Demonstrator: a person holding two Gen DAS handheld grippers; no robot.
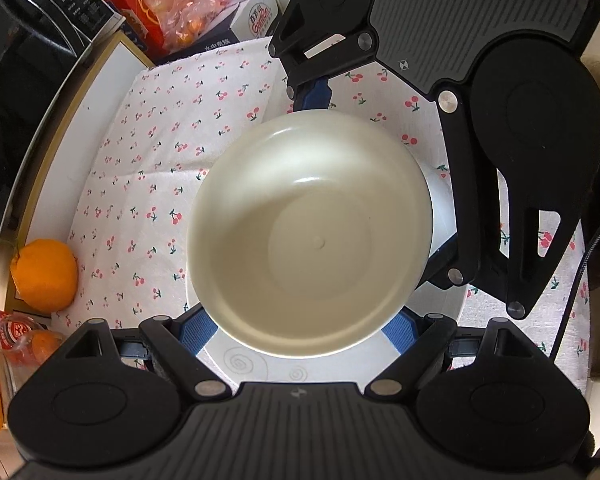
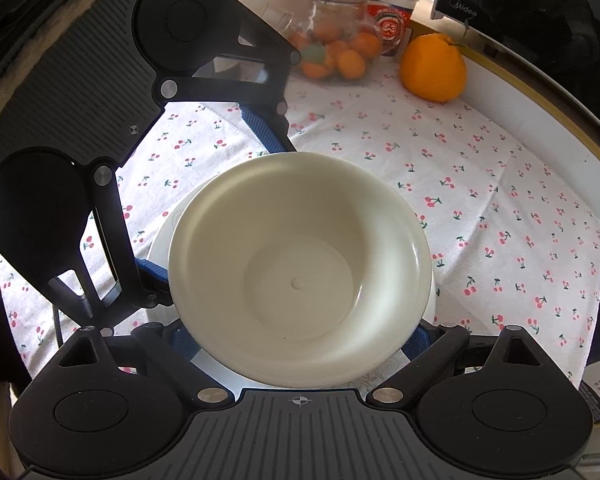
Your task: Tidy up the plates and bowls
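Left wrist view: both grippers' jaws clamp the cream bowl [image 1: 308, 236] by its rim over the cherry-print cloth [image 1: 148, 168].

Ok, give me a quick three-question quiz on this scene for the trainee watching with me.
1. True or false: the cream bowl sits on top of the white plate.
2. What is printed on the cloth under them? A) stripes B) cherries C) stars
3. Which loose fruit sits at the cloth's edge, beside the black appliance?

Key: 1 true; 2 B; 3 an orange.
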